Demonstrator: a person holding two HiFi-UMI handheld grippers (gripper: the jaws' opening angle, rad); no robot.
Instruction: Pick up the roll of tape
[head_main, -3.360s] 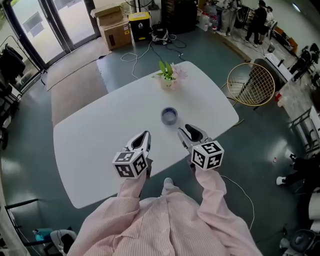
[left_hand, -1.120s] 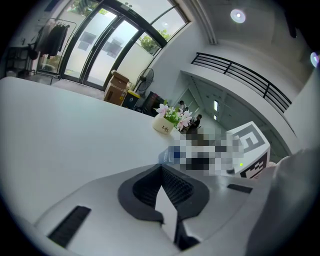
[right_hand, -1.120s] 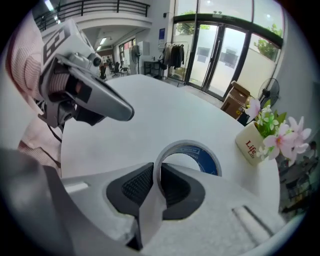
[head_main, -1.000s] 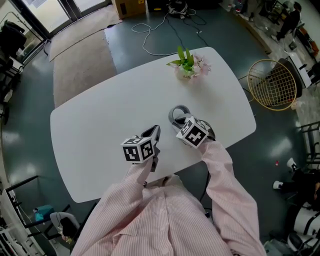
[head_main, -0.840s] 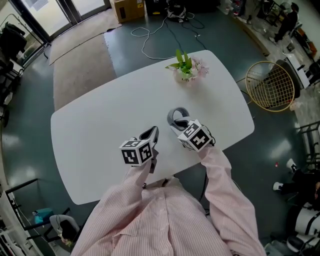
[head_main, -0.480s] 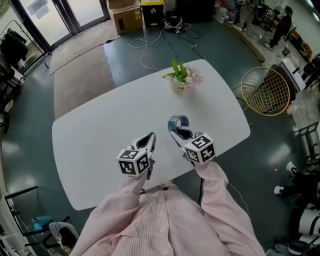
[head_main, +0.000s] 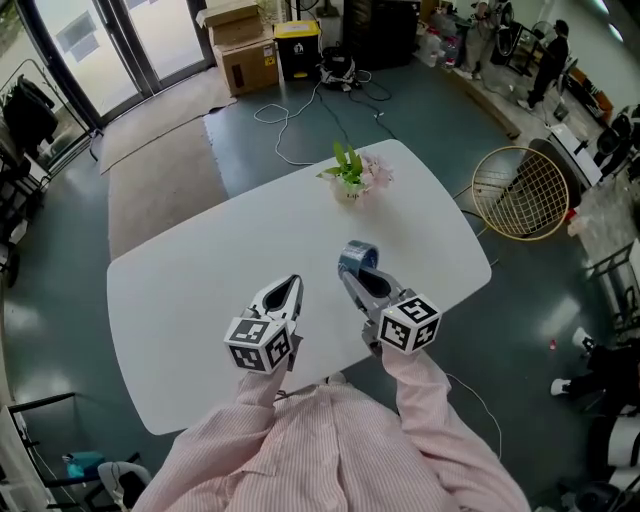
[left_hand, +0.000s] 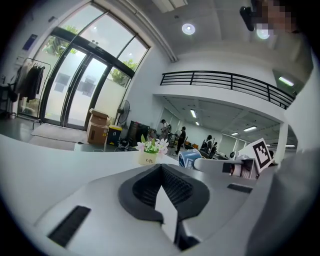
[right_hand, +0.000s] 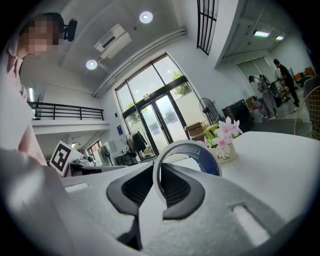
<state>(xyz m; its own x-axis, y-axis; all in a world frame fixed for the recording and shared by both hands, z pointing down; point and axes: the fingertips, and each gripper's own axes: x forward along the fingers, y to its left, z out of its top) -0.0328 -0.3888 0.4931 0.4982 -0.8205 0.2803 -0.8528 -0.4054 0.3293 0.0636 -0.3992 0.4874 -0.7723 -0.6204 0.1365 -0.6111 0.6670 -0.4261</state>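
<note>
Right hand-held gripper (head_main: 362, 283): jaws partly closed, clamped on the wall of the blue-and-white roll of tape (head_main: 356, 256), frame centre, over the white oval desk (head_main: 190, 290). Roll stands on edge, hole axis level; print on its blue face unreadable. Left hand-held gripper (head_main: 284, 294): jaws together, empty. Small cream flower pot (left_hand: 148, 159) reads "Life"

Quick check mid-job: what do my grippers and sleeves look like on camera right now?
The left gripper and right gripper are light grey, with dark ribbed pads inside. Each carries a white cube printed with black square markers. The sleeves are pale pink with fine stripes.
</note>
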